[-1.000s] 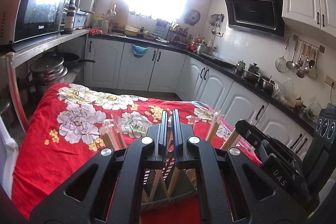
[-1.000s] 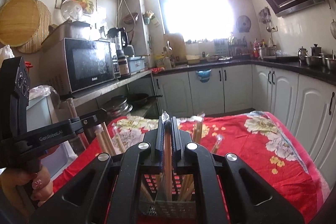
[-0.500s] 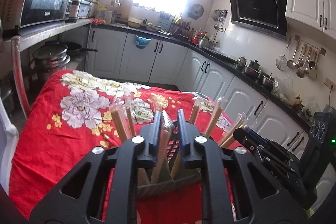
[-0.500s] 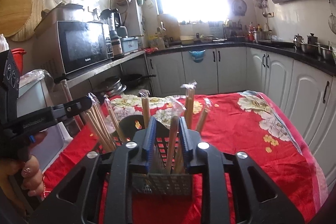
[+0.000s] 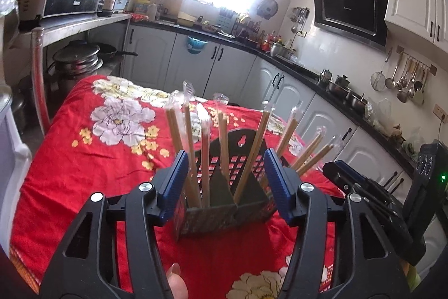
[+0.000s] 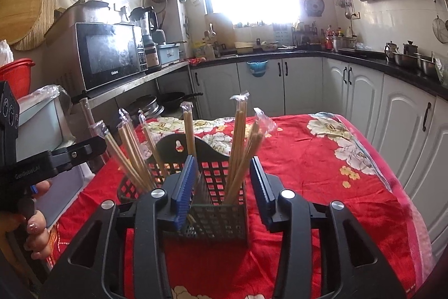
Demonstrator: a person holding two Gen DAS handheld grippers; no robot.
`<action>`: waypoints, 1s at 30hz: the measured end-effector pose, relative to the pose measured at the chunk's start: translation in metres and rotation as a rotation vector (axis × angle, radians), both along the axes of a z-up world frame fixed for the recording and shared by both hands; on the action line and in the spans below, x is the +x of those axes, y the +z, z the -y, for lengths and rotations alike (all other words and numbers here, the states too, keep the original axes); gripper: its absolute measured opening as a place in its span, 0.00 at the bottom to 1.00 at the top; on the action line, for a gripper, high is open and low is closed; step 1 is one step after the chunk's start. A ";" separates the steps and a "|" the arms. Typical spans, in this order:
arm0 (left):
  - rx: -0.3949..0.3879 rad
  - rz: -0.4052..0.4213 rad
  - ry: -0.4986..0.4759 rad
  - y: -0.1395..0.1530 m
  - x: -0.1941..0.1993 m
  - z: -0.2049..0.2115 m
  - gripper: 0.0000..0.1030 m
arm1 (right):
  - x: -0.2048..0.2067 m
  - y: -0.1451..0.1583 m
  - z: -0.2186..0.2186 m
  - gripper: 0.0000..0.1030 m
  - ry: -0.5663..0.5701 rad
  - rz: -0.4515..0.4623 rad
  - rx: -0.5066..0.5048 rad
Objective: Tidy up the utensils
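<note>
Both grippers stand wide apart and hold nothing. Seen from its own camera, the left gripper (image 5: pixel 226 181) has its blue ribbed pads (image 5: pixel 173 181) on either side of a black perforated plastic utensil basket (image 5: pixel 224 201), which sits just ahead on the red floral tablecloth (image 5: pixel 84 159). The right gripper (image 6: pixel 222 187) frames the same basket from the other side.

Standing in the basket, fanned outward, are thin wooden chopsticks in clear plastic sleeves (image 5: pixel 253 147). They look light and stiff, and the sleeves probably slippery. A firm pinch at mid-length, above the basket rim, seems safest. Beyond the table are white kitchen cabinets (image 6: pixel 280 86).
</note>
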State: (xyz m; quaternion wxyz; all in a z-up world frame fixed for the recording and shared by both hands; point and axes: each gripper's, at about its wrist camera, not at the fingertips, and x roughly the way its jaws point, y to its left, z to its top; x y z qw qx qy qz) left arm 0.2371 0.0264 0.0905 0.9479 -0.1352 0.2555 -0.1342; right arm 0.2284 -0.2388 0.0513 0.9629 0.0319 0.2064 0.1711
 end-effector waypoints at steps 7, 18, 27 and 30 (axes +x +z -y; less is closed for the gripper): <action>-0.005 -0.023 0.016 -0.012 -0.022 -0.004 0.62 | -0.018 -0.008 0.003 0.44 -0.003 -0.013 -0.019; 0.015 -0.077 0.034 -0.038 -0.049 -0.009 0.78 | -0.055 -0.025 0.004 0.61 0.009 -0.017 -0.051; 0.042 -0.079 0.052 -0.056 -0.072 -0.006 0.90 | -0.078 -0.046 0.002 0.73 0.024 -0.045 -0.061; 0.045 -0.079 0.050 -0.062 -0.077 -0.006 0.90 | -0.084 -0.052 0.005 0.75 0.025 -0.050 -0.057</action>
